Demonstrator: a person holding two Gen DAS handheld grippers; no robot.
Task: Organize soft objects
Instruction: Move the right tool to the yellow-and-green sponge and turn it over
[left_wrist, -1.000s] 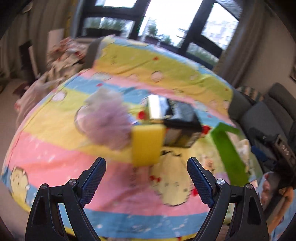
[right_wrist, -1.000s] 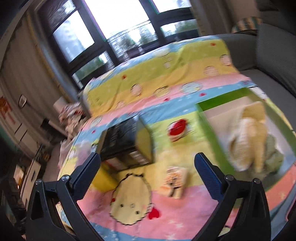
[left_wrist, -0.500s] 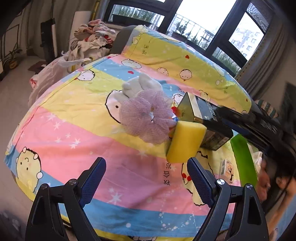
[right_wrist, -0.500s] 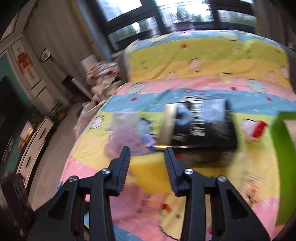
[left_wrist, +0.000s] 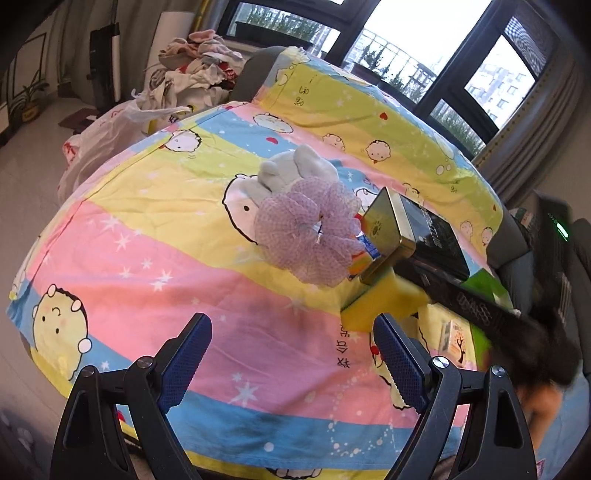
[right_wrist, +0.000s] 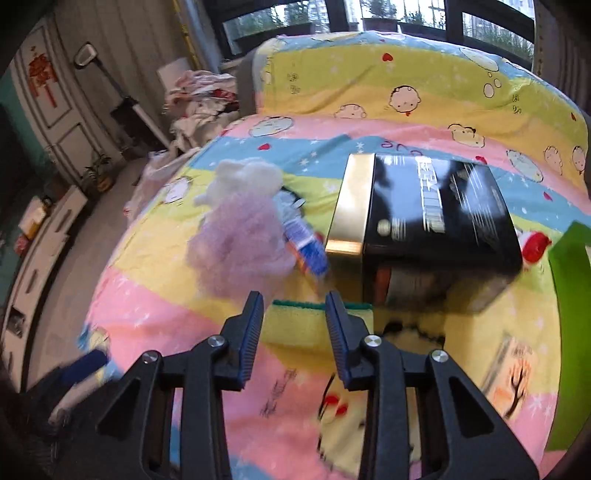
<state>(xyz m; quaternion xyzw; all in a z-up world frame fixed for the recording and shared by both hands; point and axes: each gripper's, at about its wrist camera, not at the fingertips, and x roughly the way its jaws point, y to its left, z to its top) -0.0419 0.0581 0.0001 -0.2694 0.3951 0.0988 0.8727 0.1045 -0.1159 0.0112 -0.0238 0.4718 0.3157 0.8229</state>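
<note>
A purple mesh bath pouf (left_wrist: 312, 232), frilly and netted, lies on the striped cartoon-print sheet (left_wrist: 147, 266) that covers the surface. A pale grey-blue plush toy (left_wrist: 291, 171) touches its far side. Just right of the pouf is a small blue-and-orange packet (right_wrist: 308, 245), partly tucked under it. The yellow sponge (left_wrist: 373, 308), a soft rectangular block with a green scouring layer along its far edge in the right wrist view, sits at the near corner of a glossy black box (right_wrist: 436, 218) with a gold end panel. The box is rigid and sharp-edged and crowds the sponge from the far right. A small printed card (left_wrist: 452, 336) lies on the sheet right of the sponge, and the edge of a green bin (right_wrist: 570, 295) shows at far right. A heap of laundry (left_wrist: 199, 70) sits beyond the surface at far left.

The left tool (left_wrist: 291, 358) hovers near the front edge, its blue-padded jaws spread wide and released, holding nothing. The right tool (right_wrist: 293, 328) is angled down over the sponge, jaws narrowed but apart, one to each side of the sponge's middle; whether they touch it I cannot tell.
</note>
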